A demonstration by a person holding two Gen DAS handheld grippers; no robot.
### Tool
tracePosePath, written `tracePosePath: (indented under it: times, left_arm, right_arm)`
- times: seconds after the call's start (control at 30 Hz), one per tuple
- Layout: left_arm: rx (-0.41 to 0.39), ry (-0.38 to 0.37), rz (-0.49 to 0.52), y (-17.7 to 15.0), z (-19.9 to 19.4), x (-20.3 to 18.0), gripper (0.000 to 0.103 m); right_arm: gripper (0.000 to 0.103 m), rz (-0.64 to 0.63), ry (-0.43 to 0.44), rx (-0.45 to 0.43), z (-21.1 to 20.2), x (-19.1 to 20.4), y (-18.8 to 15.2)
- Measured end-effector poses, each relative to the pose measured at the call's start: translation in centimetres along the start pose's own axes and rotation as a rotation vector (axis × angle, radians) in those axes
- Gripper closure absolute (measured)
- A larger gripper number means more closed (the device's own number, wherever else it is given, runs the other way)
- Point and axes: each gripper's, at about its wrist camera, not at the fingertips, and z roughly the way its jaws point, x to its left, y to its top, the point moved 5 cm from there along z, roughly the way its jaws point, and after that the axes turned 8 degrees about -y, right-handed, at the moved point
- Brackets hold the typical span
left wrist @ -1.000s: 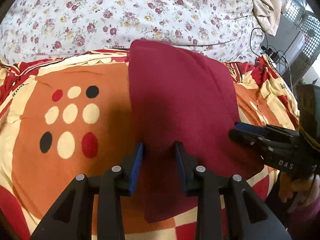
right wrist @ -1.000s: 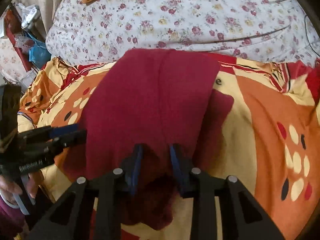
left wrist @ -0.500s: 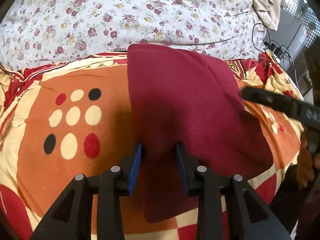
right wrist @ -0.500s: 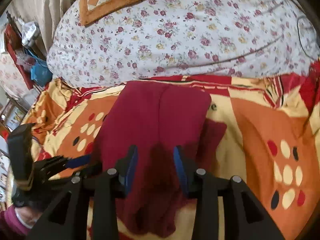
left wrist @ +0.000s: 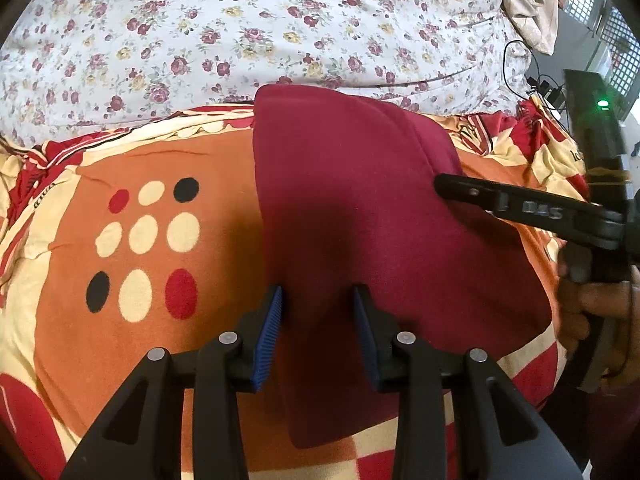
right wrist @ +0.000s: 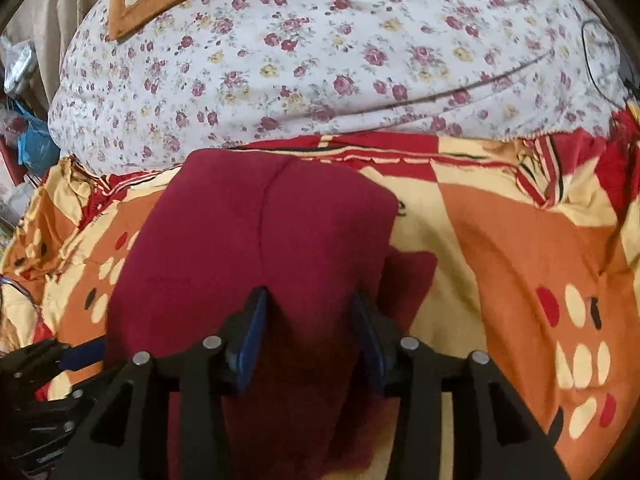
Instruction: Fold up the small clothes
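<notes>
Maroon garment (left wrist: 360, 216) lies folded on the patterned blanket (left wrist: 132, 248), its far edge at the floral sheet (left wrist: 240, 32).

Left gripper (left wrist: 318, 332): jaws apart, opening slightly. Cloth lies between and beneath them; pads not pressing it. The hand has not shifted over the last second.

Right gripper (right wrist: 308, 332): jaws spreading, wider than a second ago, with cloth under the gap and no pinch visible. From the left wrist view it has pulled back and lifted off the garment's right edge, and now hovers above it.

Reading: both tools have let go and the fold stays put. A small flap (right wrist: 412, 276) pokes out right of the right gripper and probably needs tucking next.
</notes>
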Motion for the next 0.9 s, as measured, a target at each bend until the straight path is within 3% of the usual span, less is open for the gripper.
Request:
tracePosePath:
  times: [0.23,0.4,0.63,0.9]
  left_arm:
    - [-0.003,0.006,-0.006,0.0,0.1,0.0,0.076]
    - [-0.002,0.016,-0.003,-0.1,0.2,-0.1,0.075]
    - [0.006,0.015,-0.003,-0.4,0.1,-0.1,0.071]
    - [0.005,0.025,0.014,-0.5,0.3,-0.5,0.071]
  right_arm:
    - [0.058,-0.036,0.024,-0.034,-4.1,0.7,-1.7]
    - [0.058,-0.058,-0.004,0.017,-3.2,0.6,-4.0]
    - [0.085,-0.035,0.054,-0.035,-4.2,0.4,-5.6]
    - [0.086,-0.056,0.038,-0.004,-3.5,0.3,-6.5]
